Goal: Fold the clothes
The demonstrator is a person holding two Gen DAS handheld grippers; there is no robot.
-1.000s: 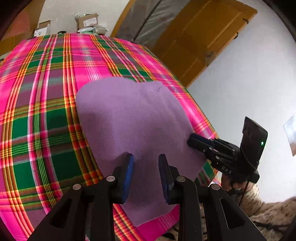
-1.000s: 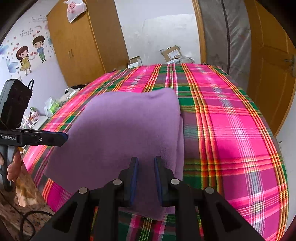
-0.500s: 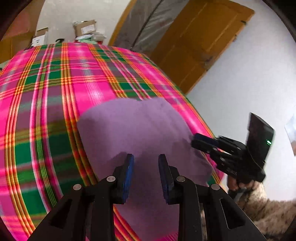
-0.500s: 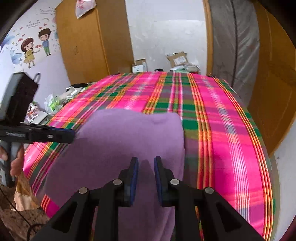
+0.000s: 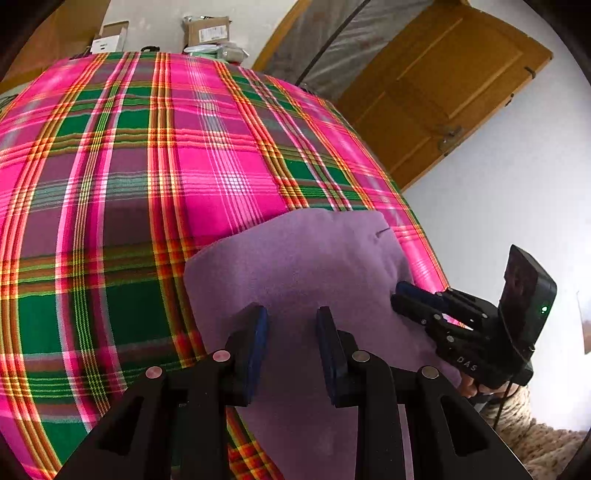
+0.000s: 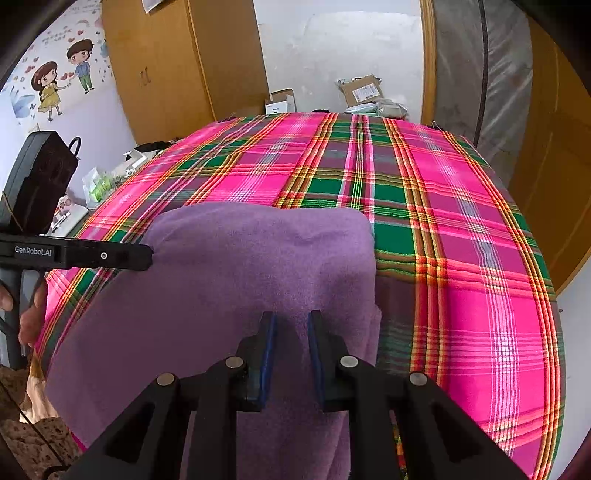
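Observation:
A folded purple fleece cloth [image 5: 303, 266] [image 6: 240, 266] lies at the near edge of the plaid bed cover [image 5: 147, 166] [image 6: 443, 221] and hangs over that edge. My left gripper [image 5: 291, 314] grips its left side, with fleece filling the gap between the blue pads. From the right wrist view the left gripper [image 6: 146, 254] shows as a thin black bar at the cloth's left edge. My right gripper [image 6: 291, 317] pinches the right side with a narrower gap. In the left wrist view the right gripper [image 5: 400, 295] bites the cloth's right edge.
Cardboard boxes [image 5: 207, 31] [image 6: 360, 90] sit beyond the bed's far end. A wooden door [image 5: 436, 92] stands to the right, a wardrobe [image 6: 177, 66] at the back left. A person's hand [image 6: 31, 317] holds the left gripper's handle.
Both grippers have drawn back toward the near edge with the cloth between their fingers. The cloth has slid along, and more plaid cover shows beyond it.

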